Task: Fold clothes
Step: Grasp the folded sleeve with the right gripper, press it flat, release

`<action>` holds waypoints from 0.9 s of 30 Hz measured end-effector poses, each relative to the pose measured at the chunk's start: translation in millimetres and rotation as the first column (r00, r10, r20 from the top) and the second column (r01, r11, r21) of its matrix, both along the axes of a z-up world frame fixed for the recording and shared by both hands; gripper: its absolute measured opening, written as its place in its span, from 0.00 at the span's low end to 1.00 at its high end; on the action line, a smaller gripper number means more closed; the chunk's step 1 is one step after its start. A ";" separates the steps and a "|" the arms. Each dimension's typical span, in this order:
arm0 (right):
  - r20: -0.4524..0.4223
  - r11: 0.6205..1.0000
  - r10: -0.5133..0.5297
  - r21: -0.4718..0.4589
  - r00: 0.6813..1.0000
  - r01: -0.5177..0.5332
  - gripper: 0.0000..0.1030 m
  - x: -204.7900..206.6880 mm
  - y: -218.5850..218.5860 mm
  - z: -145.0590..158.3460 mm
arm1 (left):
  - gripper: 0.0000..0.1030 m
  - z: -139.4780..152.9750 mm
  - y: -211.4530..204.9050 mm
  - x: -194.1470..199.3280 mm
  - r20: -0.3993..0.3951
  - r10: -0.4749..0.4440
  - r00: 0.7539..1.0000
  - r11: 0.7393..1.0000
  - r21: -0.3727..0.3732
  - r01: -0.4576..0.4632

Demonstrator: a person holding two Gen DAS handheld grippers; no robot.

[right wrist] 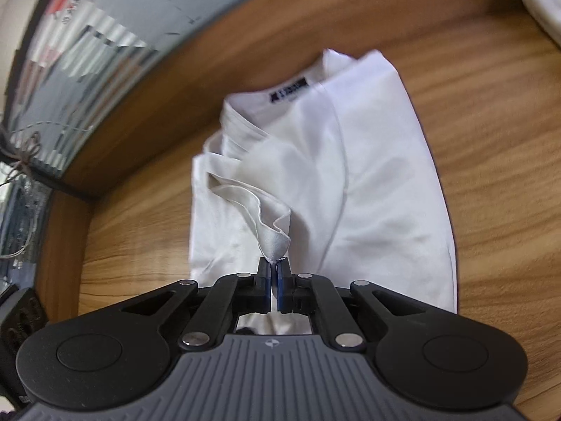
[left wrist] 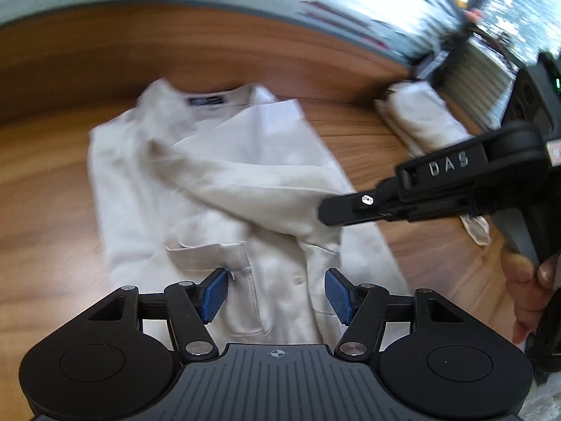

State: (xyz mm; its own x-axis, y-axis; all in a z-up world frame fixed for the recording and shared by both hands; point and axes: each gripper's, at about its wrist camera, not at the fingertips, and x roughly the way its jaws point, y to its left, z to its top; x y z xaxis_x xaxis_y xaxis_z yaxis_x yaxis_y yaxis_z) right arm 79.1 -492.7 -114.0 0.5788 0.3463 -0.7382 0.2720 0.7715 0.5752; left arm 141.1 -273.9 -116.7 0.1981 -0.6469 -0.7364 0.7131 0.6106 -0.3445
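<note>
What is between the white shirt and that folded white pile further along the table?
Only bare wooden table separates the shirt from the folded pile, seen in the left wrist view.

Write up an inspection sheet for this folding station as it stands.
Surface: wooden table, bare around the garment.
Job's things: white shirt lying partly folded, collar label facing up; sleeve cuff lifted off it.
Clutter: folded white cloth stack at the table's far edge.
Grippers: right gripper shut on the sleeve cuff; left gripper open above the shirt's pocket area, holding nothing.
Cables: thin wires beyond the table's left edge.
Surroundings: window and blurred wall panels behind.
</note>
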 end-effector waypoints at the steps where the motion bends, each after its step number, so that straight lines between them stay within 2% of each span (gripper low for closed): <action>1: 0.009 1.000 0.013 -0.018 1.000 -0.013 0.04 -1.0 0.5 5.7 | 0.62 0.6 -5.4 -1.3 0.003 -0.027 1.000 1.000 -0.005 0.027; 6: 0.034 0.992 0.057 -0.113 0.998 -0.052 0.04 -5.3 0.8 25.0 | 0.62 -0.2 -26.3 -11.4 -0.049 -0.204 0.978 0.978 -0.057 0.201; 9: 0.029 0.990 0.068 -0.122 0.997 -0.064 0.04 -5.4 0.3 27.4 | 0.62 4.7 -25.7 -21.1 -0.009 -0.263 0.965 0.964 -0.034 0.262; 12: 0.013 0.986 0.106 -0.130 0.994 -0.103 0.04 -5.5 4.3 25.5 | 0.62 11.3 -5.5 -18.1 0.028 -0.215 0.976 0.976 -0.030 0.216; 16: -0.054 0.956 0.218 -0.187 0.974 -0.224 0.11 0.3 18.4 20.2 | 0.64 14.7 24.7 -4.8 0.057 -0.118 0.991 0.993 -0.003 0.118; 18: -0.057 0.935 0.257 -0.237 0.965 -0.263 0.29 3.0 23.4 24.9 | 0.65 14.3 38.1 0.5 0.054 -0.075 0.996 0.997 0.006 0.074; 21: -0.031 0.915 0.296 -0.278 0.955 -0.293 0.41 11.2 27.0 35.7 | 0.66 10.3 55.3 7.3 0.036 -0.015 0.999 1.000 0.015 0.015; 23: -0.019 0.897 0.333 -0.302 0.943 -0.323 0.46 23.3 32.8 40.1 | 0.66 6.9 62.5 10.5 0.028 0.019 0.999 1.000 0.020 -0.020; 27: -0.030 0.850 0.407 -0.353 0.913 -0.390 0.47 55.3 53.3 37.0 | 0.66 2.9 69.3 11.3 0.033 0.053 0.998 0.998 0.041 -0.054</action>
State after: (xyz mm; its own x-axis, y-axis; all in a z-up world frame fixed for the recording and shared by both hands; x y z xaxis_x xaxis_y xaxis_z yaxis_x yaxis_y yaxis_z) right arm 134.3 -439.4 -77.0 0.4807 0.2832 -0.8299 -0.1212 0.9588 0.2570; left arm 152.4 -204.6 -113.8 0.2552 -0.6032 -0.7557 0.6892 0.6616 -0.2953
